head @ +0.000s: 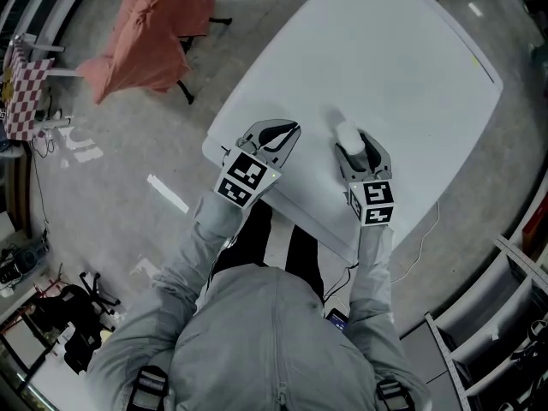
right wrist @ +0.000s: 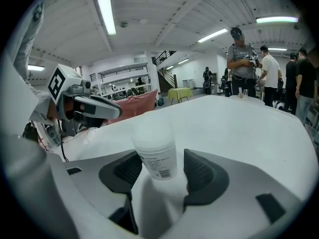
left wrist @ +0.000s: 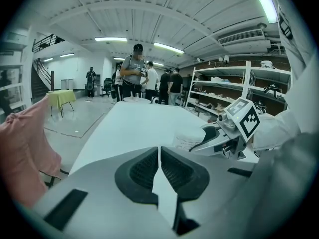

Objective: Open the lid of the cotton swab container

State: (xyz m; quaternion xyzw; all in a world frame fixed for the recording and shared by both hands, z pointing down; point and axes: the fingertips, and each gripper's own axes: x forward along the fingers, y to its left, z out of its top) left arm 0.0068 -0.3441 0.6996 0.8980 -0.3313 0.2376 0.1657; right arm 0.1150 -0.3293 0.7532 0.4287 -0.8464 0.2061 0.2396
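Note:
A small white cotton swab container (right wrist: 154, 153) stands upright on the white table (head: 411, 75), its lid on. It sits between the jaws of my right gripper (right wrist: 162, 166), close against the left pad, with a gap showing at the right pad (right wrist: 202, 173). From above, the container (head: 347, 133) is at the tip of the right gripper (head: 358, 144). My left gripper (head: 289, 130) rests near the table's front edge, to the left of the container, shut with nothing between its pads (left wrist: 144, 171). In the left gripper view the container (left wrist: 192, 139) shows beside the right gripper.
A chair draped in pink cloth (head: 150, 32) stands on the floor to the left of the table. A cable (head: 419, 247) hangs off the table's near right edge. Shelving (left wrist: 234, 93) lines one side, and several people (right wrist: 244, 63) stand beyond the far end.

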